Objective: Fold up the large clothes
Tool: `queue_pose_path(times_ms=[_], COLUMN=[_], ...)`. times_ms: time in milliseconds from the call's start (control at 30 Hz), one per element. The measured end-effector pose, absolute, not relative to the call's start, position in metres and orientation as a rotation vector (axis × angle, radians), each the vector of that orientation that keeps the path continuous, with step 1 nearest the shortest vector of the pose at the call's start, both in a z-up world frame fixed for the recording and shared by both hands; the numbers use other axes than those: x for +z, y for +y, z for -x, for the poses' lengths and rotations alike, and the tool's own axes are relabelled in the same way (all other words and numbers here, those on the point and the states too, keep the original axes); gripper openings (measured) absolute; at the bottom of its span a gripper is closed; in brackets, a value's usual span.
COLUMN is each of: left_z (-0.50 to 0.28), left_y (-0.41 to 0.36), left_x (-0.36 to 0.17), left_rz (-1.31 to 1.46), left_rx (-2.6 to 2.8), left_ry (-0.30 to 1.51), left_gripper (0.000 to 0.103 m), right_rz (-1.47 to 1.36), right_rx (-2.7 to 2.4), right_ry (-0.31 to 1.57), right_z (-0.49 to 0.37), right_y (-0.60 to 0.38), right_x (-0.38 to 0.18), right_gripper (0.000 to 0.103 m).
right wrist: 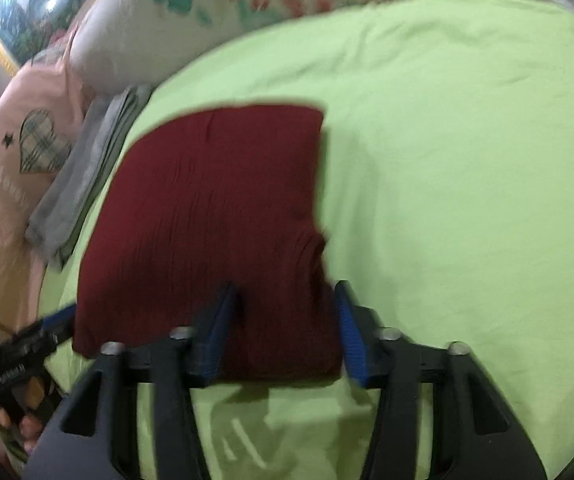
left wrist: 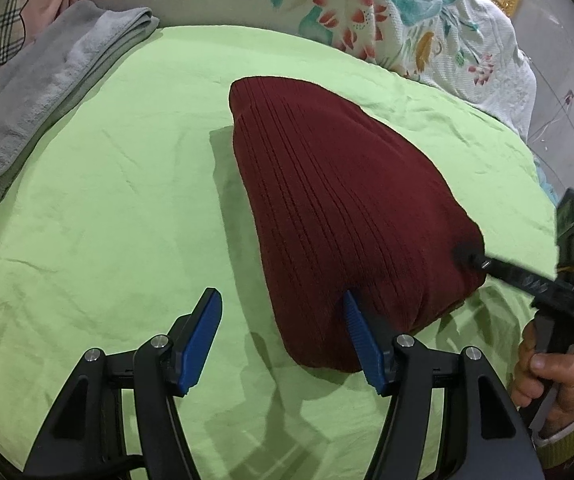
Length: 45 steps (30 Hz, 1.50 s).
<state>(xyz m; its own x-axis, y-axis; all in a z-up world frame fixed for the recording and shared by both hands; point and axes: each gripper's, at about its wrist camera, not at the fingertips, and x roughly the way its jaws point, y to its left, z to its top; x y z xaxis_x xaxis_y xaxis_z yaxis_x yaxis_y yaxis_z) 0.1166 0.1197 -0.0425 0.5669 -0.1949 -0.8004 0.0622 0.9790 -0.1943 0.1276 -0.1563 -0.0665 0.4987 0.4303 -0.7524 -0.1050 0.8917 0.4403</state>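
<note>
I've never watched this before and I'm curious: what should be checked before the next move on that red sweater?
1. Sweater folded into a compact stack: ok.
2. Right tool has the sweater's edge between its fingers: ok.
3. Its grip firm: cannot tell, the picture is blurred.
4. Left tool holding the sweater: not ok; it is open, with one finger at the edge.
5. Grey towel lying apart from the sweater: ok.
</note>
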Motion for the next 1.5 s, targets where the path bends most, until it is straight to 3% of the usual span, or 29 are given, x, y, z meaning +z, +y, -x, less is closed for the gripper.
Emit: queue_pose_path(times_ms=[167,333,467,567,700,800,1067,1200,1500], left_z=[-0.115,-0.120,-0.111,-0.103,-0.088,-0.074,-0.027,-0.019,-0.004], left_y=[0.117,0.117,0.124,0.124,0.120,0.119,0.130,0.119,0.107], left_x=[-0.041,-0.048,-0.042,-0.035,-0.032,-0.042,-0.067,-0.075,-0.005], left_rz=[0.147,0.153,0.154,0.130,0.095,0.109,0.168,0.063,-0.071], left_rx=[-0.169,-0.182,-0.139,-0.117,-0.081,-0.072,0.022,-0.020,-0.031], left_ry=[0.953,0.964,0.953,0.945,0.938,0.973,0.985,1.066,0.890], left_gripper=[0.060,0.064,0.071,0.076,0.081,0.081,0.081,0.081,0.085], right_rz=[-0.394,-0.353,-0.362,-0.337,-0.290,-0.250,-0.177,-0.158,-0.061], right_rx=[0.307,0.310,0.301,0.304,0.339,0.371,0.399,0.418,0.468], right_ry=[0.928,1.032,0.997,0.952,0.904,0.902,0.958,0.993,0.948], right_z=[-0.121,-0.128,-0.115,-0.101,-0.074,-0.058,-0.027,-0.018,0.000], right_y=[-0.172,-0.164,-0.164,-0.163,-0.163,-0.155,-0.147,-0.145,-0.141], right_x=[-0.052,-0.073,-0.055,-0.037,-0.019,-0.016,-0.031,-0.038,-0.003], right_gripper=[0.007,0.009,0.029,0.034,0.063,0.075,0.078,0.078,0.080])
